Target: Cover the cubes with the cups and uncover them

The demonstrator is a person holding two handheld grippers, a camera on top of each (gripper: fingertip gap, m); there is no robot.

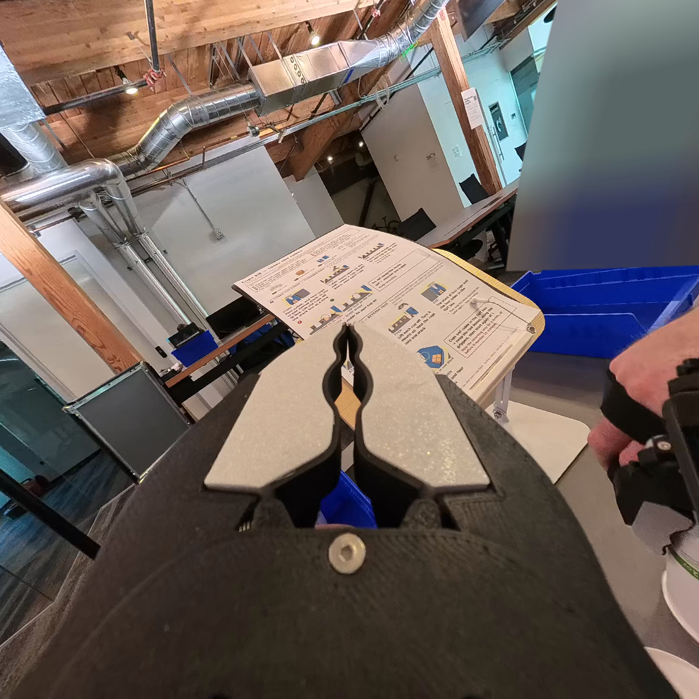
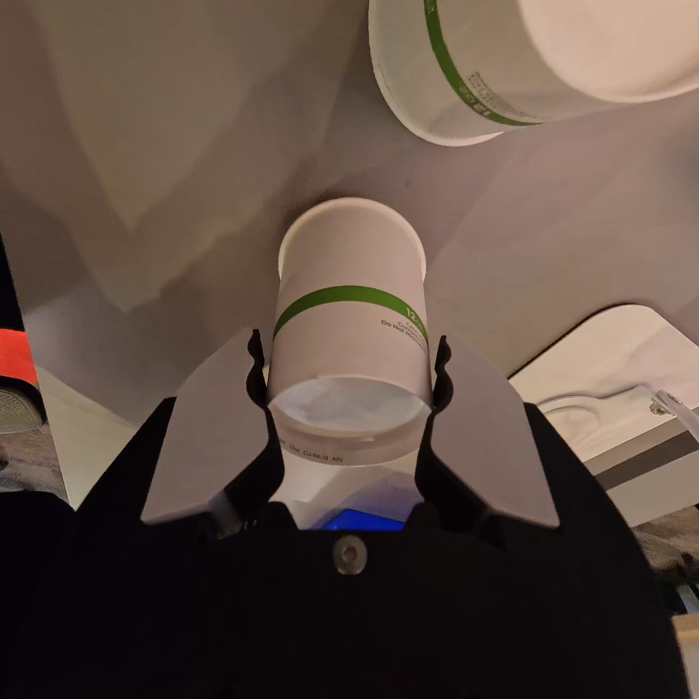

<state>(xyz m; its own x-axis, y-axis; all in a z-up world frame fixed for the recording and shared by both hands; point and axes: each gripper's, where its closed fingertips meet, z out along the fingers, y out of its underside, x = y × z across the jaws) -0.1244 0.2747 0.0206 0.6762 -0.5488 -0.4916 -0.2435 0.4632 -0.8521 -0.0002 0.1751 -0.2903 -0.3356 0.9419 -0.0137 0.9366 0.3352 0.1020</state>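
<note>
**Right claw pinches an upside-down cup on the surface**

The paper cup [image 2: 350, 329], white with a green band, stands mouth down on the grey surface [image 2: 189, 151], its base turned toward the camera. The right claw [image 2: 348, 372] pinches it from both sides near the base. No cube is visible; if one is under this cup, I cannot tell. A second cup [image 2: 435, 83] of the same kind stands well apart, also mouth down.

The left claw [image 1: 348, 331] is pressed together, holds nothing, and points up toward an instruction sheet [image 1: 397, 302] on a stand, with a blue bin [image 1: 605, 302] beside it.

In my judgement, the thin paper wall can buckle if the pinch is too strong. If the lift is tilted, the rim may drag a cube under it and push it away. A weak pinch so close to the base may let the cup slip.
</note>
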